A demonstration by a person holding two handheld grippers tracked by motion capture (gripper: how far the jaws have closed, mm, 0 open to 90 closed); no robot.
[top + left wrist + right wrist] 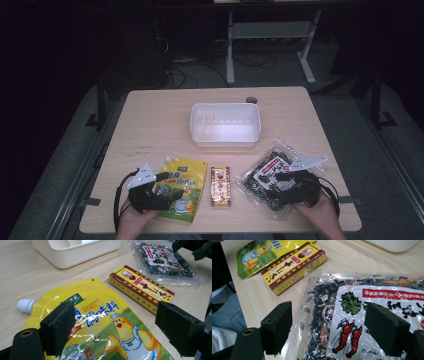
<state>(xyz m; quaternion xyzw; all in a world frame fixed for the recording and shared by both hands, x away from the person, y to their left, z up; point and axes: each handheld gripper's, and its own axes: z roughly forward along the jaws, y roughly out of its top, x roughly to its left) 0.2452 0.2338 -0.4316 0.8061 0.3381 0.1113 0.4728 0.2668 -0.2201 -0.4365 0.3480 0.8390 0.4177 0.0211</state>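
High view looks down; both close tongs cameras share the box (141, 289).

High view: left gripper (167, 186) covers the yellow pouch's (192, 172) near-left part; right gripper (280, 176) hides part of the seaweed bag (260, 172). Print on the red-yellow box (220, 186) too small to read there. Left gripper view: white bin (75, 255) cut off by top edge, pouch btm by lower edge. Right gripper view: bag runs off right & btm edges.
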